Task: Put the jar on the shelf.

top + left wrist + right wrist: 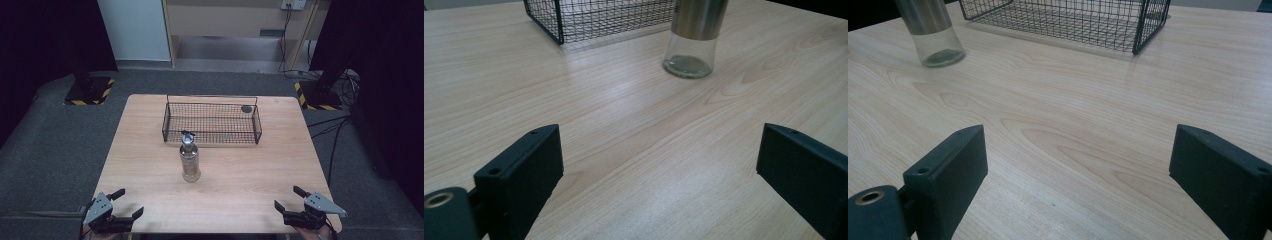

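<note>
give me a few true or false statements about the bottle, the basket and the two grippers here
1. The bottle stands upright on the table. True.
2. The bottle is inside the wire basket. False: it stands on the table in front of the basket.
3. The left gripper is shut on the bottle. False: its jaws are spread and hold nothing.
4. The right gripper is open. True.
5. The basket lies tipped on its side. False: it sits flat, open side up.
</note>
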Action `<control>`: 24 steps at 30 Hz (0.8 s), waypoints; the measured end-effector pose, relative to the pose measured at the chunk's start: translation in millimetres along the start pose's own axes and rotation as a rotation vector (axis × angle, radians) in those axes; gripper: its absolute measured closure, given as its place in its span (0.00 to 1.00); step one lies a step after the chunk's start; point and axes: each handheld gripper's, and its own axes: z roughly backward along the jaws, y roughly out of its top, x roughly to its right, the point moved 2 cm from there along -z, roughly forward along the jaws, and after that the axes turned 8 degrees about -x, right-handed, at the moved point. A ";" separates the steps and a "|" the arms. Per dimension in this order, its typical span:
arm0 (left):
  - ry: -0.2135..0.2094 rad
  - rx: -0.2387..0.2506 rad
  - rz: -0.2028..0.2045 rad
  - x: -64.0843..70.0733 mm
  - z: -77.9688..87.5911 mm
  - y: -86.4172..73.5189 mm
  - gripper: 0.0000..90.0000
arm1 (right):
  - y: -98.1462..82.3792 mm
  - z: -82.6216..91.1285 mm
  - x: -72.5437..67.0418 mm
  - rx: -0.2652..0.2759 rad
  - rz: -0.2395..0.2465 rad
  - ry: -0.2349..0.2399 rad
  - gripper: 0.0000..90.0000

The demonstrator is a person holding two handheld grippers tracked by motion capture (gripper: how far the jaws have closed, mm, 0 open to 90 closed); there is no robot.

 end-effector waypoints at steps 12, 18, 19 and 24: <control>-0.010 0.004 -0.008 1.3 1.2 -0.9 0.04 | -0.6 2.0 -0.7 0.004 0.010 0.000 0.09; -0.013 0.015 0.000 0.4 2.0 -0.3 0.04 | -0.8 2.5 -2.0 0.001 0.016 -0.003 0.09; -0.012 0.015 0.000 0.5 1.8 -0.2 0.04 | -0.9 2.1 -1.8 0.001 0.015 -0.003 0.09; -0.012 0.010 0.003 0.4 1.0 -0.4 0.04 | -1.4 2.3 -1.2 0.001 0.014 -0.001 0.09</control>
